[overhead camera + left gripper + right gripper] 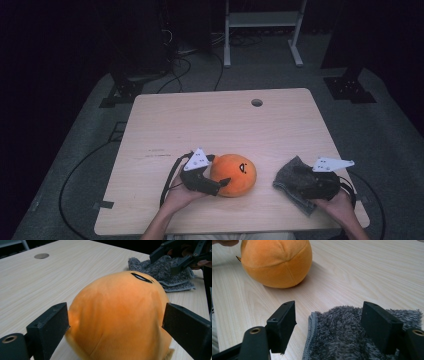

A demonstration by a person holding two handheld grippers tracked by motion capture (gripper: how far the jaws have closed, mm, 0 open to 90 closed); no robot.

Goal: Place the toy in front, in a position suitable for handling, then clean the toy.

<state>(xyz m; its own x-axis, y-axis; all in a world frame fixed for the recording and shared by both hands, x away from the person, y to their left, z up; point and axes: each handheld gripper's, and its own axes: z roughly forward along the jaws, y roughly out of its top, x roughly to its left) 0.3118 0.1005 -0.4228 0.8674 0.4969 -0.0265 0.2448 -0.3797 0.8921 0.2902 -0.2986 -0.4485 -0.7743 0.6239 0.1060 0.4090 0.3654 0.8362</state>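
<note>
A round orange plush ball (234, 175) sits on the light wooden table (220, 125), toward the near edge and a little left of the middle. A small black stitched mark on top of it, like a closed eye, is the only marking on it; no letters or brand can be read there. A faint line of small dark print lies on the tabletop to the left of the ball, too small to read.

The left gripper (216, 174) is right at the ball's left side. In the left gripper view its jaws stand wide apart with the ball (117, 315) between them; the left jaw is at the plush surface and the right jaw is just beside it, with no sign of the plush being squeezed, so the ball rests on the table rather than in a grip.

The grey fuzzy cloth (290, 182) lies near the right front corner of the table, well apart from the ball. The right gripper (300, 181) rests over it. In the right gripper view its jaws are open wide, one over bare table wood beside the cloth's hemmed edge and the other over the pile of the cloth (342, 337), not pinching it
</note>
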